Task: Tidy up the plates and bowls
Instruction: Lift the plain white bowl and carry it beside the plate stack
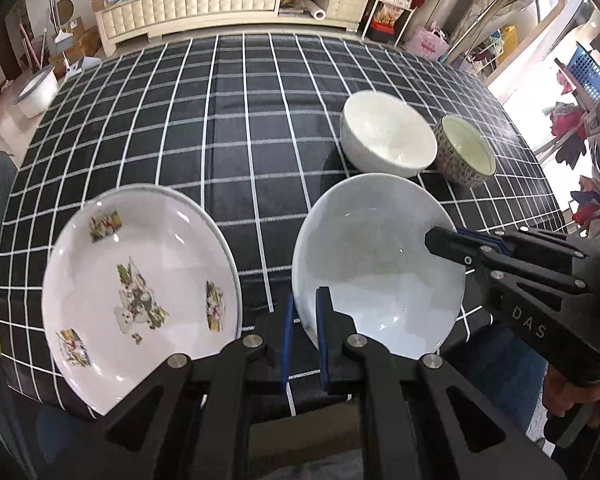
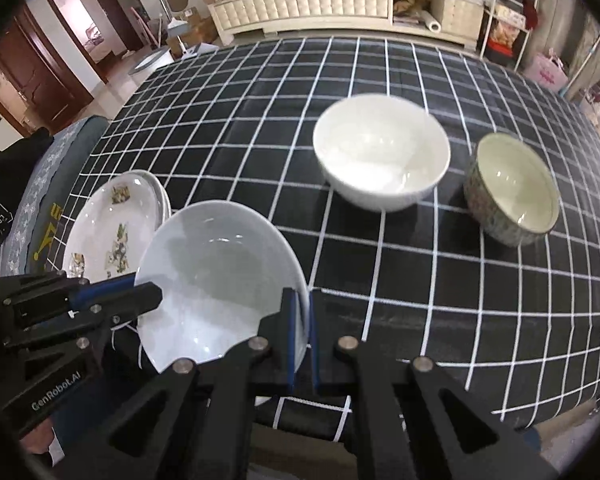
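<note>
The plain white plate (image 1: 376, 264) sits in the lower right of the left wrist view, tilted, with both tongs pinching its rim. The left tongs (image 1: 305, 320) are nearly shut on the plate's lower left edge, the rim held between the blue pads. The right tongs (image 1: 456, 242) come in from the right edge of that frame and grip the plate's right rim. In the right wrist view the same plate (image 2: 220, 280) fills the lower left; the right tongs (image 2: 302, 332) are clamped on its right edge, and the left tongs (image 2: 140, 292) reach in from the left onto its left rim.

To the left of the plate lies a flowered plate (image 1: 140, 288), resting on another plate (image 1: 230, 256) whose rim shows beneath it, at the near edge of the table (image 1: 236, 140).

Above the held plate, further up the frame, stands a white bowl (image 1: 388, 136), and just beside it on the right a smaller patterned bowl (image 1: 466, 150). In the right wrist view the two bowls stand apart.

The table wears a black cloth with a white grid.
</note>
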{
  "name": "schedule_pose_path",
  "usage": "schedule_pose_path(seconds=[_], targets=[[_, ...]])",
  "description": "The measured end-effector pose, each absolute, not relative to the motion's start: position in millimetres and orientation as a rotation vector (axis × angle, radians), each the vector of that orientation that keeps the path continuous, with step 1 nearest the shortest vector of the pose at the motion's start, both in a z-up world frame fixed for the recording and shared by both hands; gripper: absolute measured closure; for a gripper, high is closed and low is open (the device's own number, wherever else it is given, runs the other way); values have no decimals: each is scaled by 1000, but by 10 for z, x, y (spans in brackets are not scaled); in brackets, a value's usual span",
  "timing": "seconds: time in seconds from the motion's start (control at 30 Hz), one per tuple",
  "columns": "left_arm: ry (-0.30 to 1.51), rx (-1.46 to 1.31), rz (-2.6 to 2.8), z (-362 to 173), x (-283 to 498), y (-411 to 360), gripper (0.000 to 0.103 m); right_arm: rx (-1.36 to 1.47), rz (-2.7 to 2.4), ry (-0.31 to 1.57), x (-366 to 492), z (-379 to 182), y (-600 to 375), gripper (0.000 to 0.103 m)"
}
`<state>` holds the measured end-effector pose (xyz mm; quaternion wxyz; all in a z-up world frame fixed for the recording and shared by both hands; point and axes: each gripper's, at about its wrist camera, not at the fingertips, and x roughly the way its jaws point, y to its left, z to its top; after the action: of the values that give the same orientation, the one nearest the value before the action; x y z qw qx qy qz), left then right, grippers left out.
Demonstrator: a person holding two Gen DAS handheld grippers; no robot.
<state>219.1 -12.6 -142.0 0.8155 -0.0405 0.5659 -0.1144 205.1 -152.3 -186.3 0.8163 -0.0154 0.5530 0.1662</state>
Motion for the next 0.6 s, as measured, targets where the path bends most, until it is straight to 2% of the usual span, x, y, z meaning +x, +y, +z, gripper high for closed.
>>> schedule_pose_path(seconds=[0.6], targets=[[1271,-126,-265,-1706,2349,-131,94,18,339,1247,2137,-2138,-1598,94]])
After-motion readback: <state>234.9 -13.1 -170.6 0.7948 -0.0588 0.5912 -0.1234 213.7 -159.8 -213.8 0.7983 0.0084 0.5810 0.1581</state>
